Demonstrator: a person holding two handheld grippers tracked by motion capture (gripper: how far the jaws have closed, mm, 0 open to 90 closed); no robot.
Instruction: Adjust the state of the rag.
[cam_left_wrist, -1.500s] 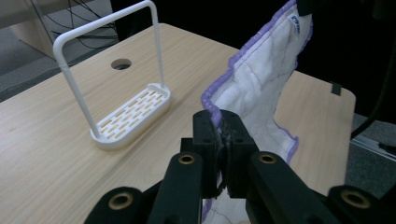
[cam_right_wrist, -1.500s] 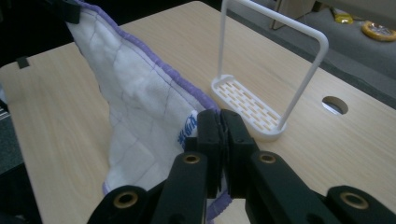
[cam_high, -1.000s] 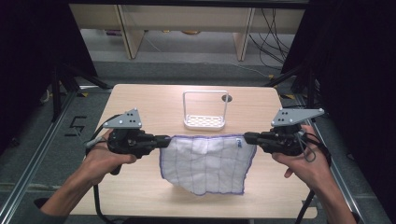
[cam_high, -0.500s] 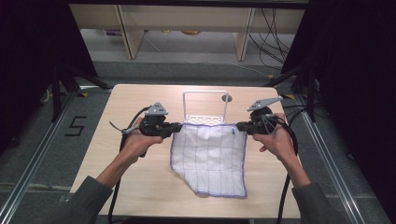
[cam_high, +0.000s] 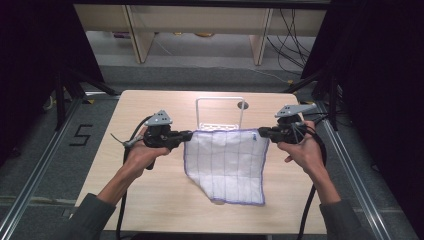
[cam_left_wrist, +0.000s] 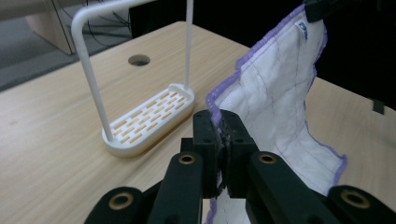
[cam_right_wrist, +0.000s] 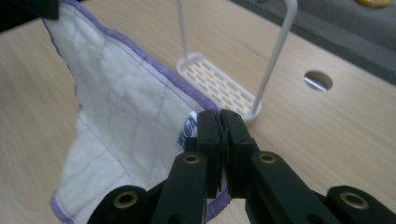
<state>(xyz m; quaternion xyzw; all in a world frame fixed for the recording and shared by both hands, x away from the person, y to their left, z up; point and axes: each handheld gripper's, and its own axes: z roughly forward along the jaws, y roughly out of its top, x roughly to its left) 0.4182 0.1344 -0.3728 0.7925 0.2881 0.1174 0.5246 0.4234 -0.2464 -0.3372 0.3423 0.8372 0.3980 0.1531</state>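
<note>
Both grippers hold a white cloth (cam_high: 225, 162) with purple edging by its top corners: the left gripper (cam_high: 186, 135) pinches one corner, the right gripper (cam_high: 261, 133) the other. It hangs stretched between them over the middle of the desk (cam_high: 150, 200), its lower end resting on the surface, just in front of a white rack (cam_high: 220, 112) near the far edge.

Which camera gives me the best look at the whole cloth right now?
The high view: the cloth shows whole, stretched between the left gripper and right gripper, its lower end on the table. Each gripper view shows one pinched corner and part of the purple-edged sheet.
</note>
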